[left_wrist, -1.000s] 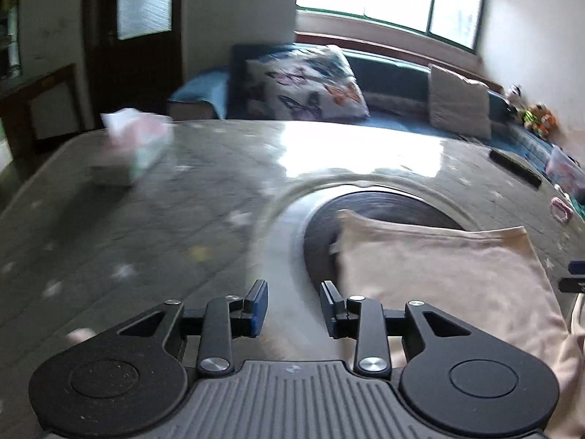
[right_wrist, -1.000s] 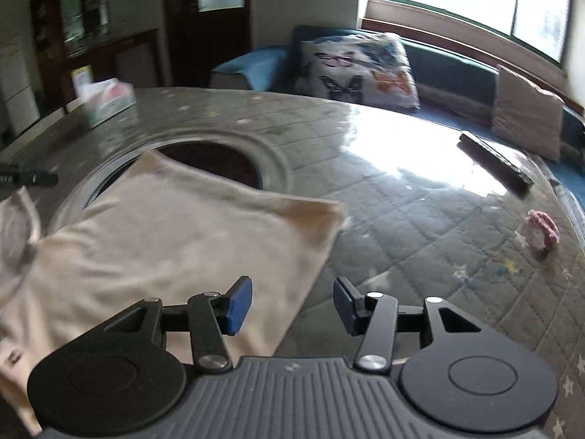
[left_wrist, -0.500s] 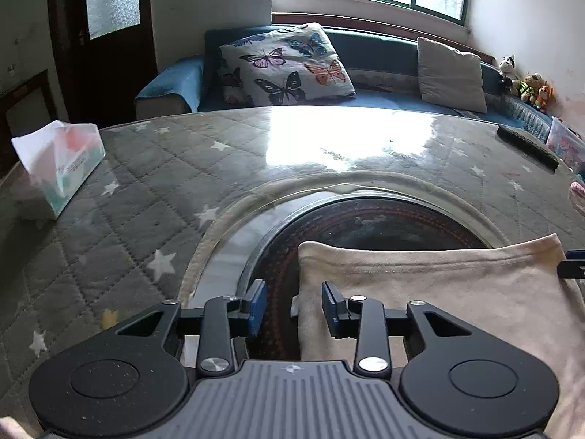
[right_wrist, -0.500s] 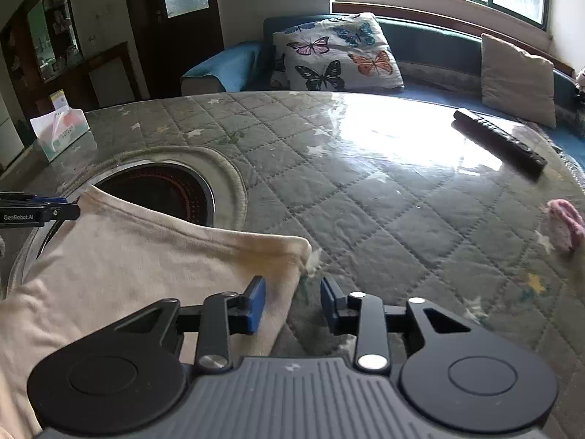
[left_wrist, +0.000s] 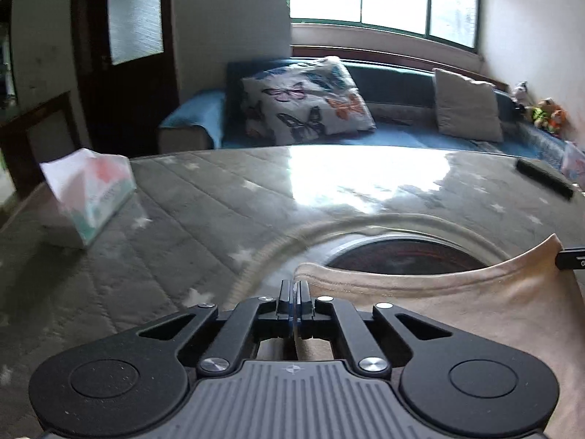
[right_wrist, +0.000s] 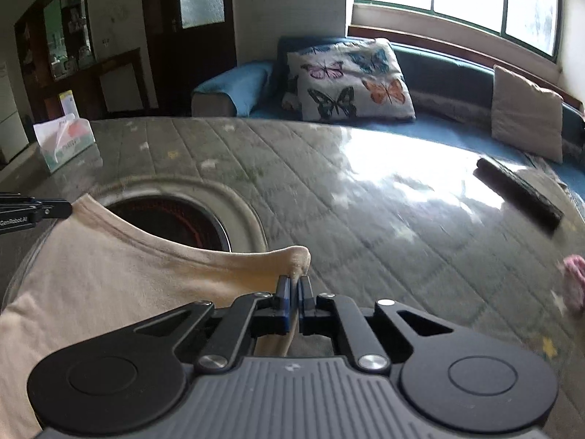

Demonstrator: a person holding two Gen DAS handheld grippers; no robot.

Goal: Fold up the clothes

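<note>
A beige garment (left_wrist: 457, 303) lies over the round quilted table, its far edge sagging between two raised corners. My left gripper (left_wrist: 294, 285) is shut on the garment's left corner. My right gripper (right_wrist: 295, 281) is shut on the garment's (right_wrist: 120, 274) right corner, which bunches up just above the fingertips. The tip of the right gripper shows at the right edge of the left wrist view (left_wrist: 572, 256). The tip of the left gripper shows at the left edge of the right wrist view (right_wrist: 33, 210).
A dark round opening (right_wrist: 172, 216) sits in the table's middle, partly under the garment. A tissue box (left_wrist: 87, 197) stands at the far left. A black remote (right_wrist: 519, 197) and a pink item (right_wrist: 576, 285) lie at the right. A sofa with cushions (left_wrist: 310, 102) is behind.
Both grippers have shut on the garment's two far corners. The corners are now lifted a little and the edge between them sags.
</note>
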